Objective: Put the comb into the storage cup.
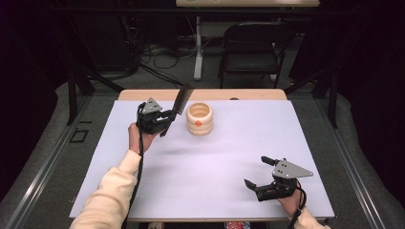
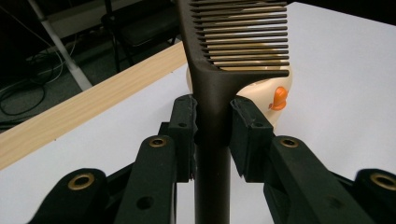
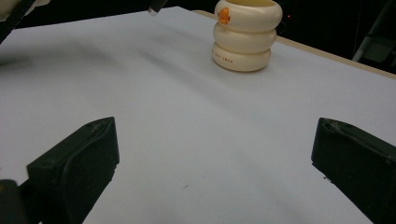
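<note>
High view first: we hold a dark comb (image 1: 181,100) in our left gripper (image 1: 165,120), clamped by the handle, teeth end raised and tilted up toward the far edge of the table (image 1: 286,143). The cream ribbed cup (image 1: 199,118) stands just beside it, to the comb's right, open mouth up. Left gripper view confirms both pads pressing the handle, with the cup (image 2: 275,100) just behind the teeth. The comb's long axis runs nearly upright; whether its tip already overhangs the cup rim we cannot quite tell. Our right gripper (image 1: 261,172) rests near the close edge, jaws spread wide with nothing between, well apart from the cup.
</note>
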`<state>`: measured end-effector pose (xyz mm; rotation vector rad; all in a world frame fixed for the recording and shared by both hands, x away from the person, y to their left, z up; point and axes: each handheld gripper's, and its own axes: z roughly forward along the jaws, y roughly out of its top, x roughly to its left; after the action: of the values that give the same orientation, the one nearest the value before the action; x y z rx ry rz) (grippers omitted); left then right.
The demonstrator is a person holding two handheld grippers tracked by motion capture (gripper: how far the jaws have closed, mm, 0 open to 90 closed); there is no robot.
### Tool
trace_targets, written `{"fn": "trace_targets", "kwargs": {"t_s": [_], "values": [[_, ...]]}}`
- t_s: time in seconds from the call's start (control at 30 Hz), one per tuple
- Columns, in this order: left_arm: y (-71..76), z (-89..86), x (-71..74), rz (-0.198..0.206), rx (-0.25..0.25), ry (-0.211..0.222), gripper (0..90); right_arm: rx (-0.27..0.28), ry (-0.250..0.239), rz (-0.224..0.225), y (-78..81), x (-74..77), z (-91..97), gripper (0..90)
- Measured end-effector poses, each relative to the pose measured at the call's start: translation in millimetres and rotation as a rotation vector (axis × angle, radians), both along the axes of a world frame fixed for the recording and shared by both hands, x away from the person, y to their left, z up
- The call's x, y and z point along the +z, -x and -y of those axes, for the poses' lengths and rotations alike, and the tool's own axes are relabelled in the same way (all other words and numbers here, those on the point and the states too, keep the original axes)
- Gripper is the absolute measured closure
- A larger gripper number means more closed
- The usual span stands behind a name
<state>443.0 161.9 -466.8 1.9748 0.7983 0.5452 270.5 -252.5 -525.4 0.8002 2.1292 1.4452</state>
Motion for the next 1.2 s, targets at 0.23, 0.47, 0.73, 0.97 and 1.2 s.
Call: {"fn": "trace_targets", "kwargs": {"t_s": [0.23,0.47,0.73,0.97,1.2], "values": [[-2.3,3.7,4.0,0.007,-0.005,-0.001,71.6,0.0,0.0,0.0,0.0,0.0,0.1,0.1],[-4.6,7.6,7.2,0.013,-0.008,0.004,71.6,0.0,-0.001,0.0,0.0,0.0,0.1,0.1],[-6.6,12.3,12.6,0.026,-0.013,0.007,71.6,0.0,-0.001,0.0,0.0,-0.1,0.1,0.1],[-8.6,16.4,15.2,0.031,-0.019,0.008,71.6,0.001,-0.001,0.0,-0.1,0.0,0.2,0.1],[-10.1,20.4,18.2,0.037,-0.023,0.015,71.6,0.001,-0.001,0.001,-0.2,-0.1,0.1,0.1]]}}
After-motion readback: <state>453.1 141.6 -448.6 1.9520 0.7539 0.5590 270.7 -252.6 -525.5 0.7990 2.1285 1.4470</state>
